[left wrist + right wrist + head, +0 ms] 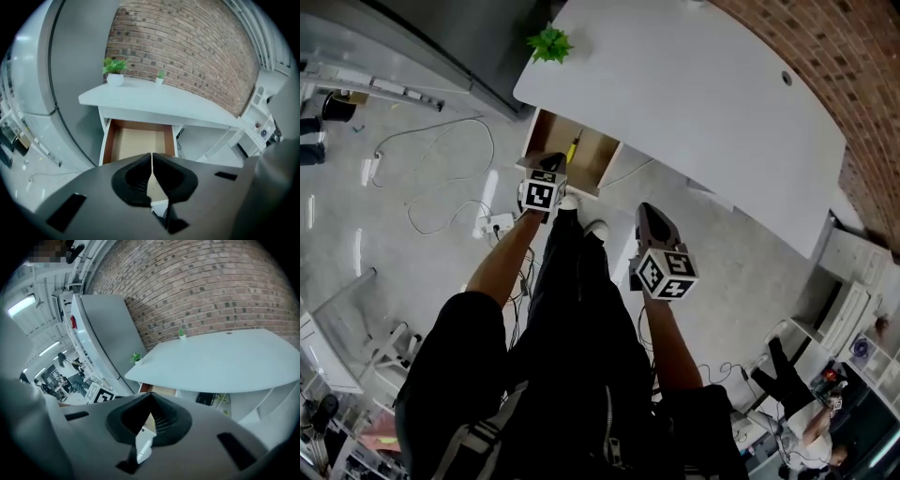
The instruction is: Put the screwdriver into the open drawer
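Observation:
A white desk [694, 103] has one open wooden drawer [592, 161] at its left end. Inside the drawer a thin yellow screwdriver [574, 145] lies just beyond the left gripper. My left gripper [553, 160] hovers over the drawer's front edge with its jaws shut and nothing between them. In the left gripper view the drawer [139, 143] shows a bare brown bottom past the left gripper [151, 155], and the screwdriver is hidden. My right gripper [645, 210] hangs to the right of the drawer, over the floor, shut and empty. Its own view shows the right gripper [150, 395] facing the desk [220, 366].
A small potted plant [549, 42] stands on the desk's left corner. Cables and a power strip [492, 225] lie on the floor left of the drawer. A grey cabinet [70, 84] stands left of the desk, with a brick wall [187, 51] behind.

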A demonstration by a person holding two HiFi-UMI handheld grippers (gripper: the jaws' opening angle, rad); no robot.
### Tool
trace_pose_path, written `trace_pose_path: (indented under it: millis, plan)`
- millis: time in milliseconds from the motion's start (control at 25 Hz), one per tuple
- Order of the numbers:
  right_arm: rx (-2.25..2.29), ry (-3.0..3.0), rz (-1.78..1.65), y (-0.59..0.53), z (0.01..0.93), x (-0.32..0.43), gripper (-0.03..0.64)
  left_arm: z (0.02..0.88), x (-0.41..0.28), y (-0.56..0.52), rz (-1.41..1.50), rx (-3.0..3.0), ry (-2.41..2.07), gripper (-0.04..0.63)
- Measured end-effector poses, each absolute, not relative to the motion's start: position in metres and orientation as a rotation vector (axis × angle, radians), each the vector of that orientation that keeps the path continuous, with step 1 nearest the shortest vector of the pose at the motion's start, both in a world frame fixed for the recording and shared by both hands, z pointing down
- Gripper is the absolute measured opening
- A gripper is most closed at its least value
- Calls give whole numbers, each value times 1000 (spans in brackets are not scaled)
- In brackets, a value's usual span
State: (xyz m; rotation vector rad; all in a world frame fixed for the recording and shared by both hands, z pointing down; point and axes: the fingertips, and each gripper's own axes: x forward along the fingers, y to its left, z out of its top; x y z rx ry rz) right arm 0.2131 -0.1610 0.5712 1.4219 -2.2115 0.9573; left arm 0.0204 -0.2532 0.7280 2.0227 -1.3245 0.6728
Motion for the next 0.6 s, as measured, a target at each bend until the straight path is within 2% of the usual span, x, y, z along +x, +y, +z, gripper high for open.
trace_pose_path:
  millis: [600]
  plan:
    - [1477,-2431,675,-258,463,178,3,510,0,-313,524,2355,-1476,29]
